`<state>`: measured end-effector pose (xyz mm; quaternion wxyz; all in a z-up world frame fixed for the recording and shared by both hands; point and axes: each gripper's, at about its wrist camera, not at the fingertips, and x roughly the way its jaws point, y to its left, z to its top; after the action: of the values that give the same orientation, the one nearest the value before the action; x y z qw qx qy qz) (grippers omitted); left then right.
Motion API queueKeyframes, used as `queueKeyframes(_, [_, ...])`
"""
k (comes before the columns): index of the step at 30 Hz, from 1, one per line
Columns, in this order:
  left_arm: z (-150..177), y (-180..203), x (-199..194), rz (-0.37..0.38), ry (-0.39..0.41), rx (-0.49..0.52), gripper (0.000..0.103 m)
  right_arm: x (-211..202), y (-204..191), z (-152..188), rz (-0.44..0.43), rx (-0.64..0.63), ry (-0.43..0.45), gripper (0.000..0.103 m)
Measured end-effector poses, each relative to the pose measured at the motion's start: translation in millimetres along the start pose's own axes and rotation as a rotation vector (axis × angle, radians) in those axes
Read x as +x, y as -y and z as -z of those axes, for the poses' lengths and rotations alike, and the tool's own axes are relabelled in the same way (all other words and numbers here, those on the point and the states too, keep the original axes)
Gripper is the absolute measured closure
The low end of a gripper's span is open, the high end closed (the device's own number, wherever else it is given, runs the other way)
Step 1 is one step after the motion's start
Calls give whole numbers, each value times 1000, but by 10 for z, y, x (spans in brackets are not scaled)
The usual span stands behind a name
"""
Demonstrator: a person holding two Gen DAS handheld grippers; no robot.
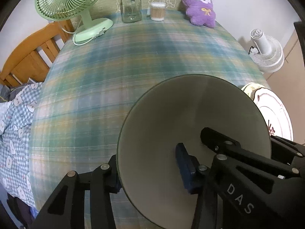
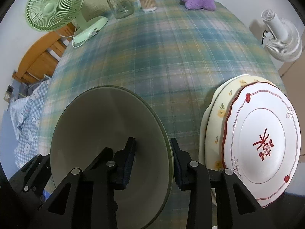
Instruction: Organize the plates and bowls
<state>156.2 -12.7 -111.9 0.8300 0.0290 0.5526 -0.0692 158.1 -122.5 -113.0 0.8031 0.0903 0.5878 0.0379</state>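
The left gripper (image 1: 150, 168) is seen straddling the left rim of the bowl (image 1: 171, 114), jaws part open with a gap left to the wall; the right gripper (image 2: 152, 164) straddles the right rim likewise, unclamped. The bowl sits on the tablecloth (image 2: 162, 57). Only the right view shows the plates (image 2: 261, 143) fully, stacked just right of the bowl.
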Motion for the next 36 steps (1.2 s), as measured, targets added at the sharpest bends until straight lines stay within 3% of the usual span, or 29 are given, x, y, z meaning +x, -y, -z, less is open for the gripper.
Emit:
queueKeyframes(11, [19,-5,-100,-7,-1,-25,57,-90,-42,20,18,12,11,63])
queueKeyframes(26, [-79,40,-627,10,82,23,57,-706,-126,21,31,48,105,63])
queueKeyframes(36, [-121,278,-808,-15,107,10,57,-950,53,-13,6,40,128,63])
